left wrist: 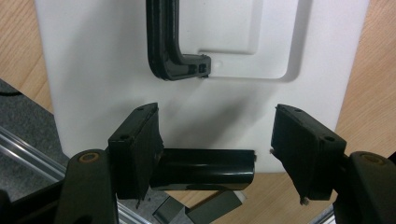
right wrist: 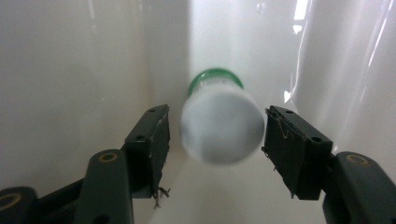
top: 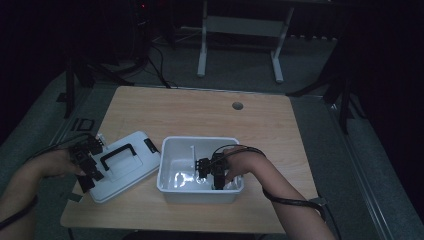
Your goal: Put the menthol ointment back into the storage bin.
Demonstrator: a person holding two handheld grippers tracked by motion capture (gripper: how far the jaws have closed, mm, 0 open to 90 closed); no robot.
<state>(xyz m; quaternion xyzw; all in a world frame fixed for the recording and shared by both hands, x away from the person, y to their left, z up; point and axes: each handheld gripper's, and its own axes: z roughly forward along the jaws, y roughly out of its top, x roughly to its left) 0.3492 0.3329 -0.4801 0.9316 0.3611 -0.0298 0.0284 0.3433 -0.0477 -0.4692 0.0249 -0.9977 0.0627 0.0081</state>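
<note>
Bottle (right wrist: 222, 125) lies in white bin (top: 170, 150), between right gripper (right wrist: 215, 140) jaws, pads clear | left gripper (left wrist: 217, 149) parted, astride lid (left wrist: 93, 70) latch (left wrist: 205, 169), no squeeze | risk: round bottle rolls, or snags on withdrawal

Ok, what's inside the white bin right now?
Inside the white bin, the right gripper has its jaws open around a white bottle with a green cap. The hand hides part of the floor.
</note>
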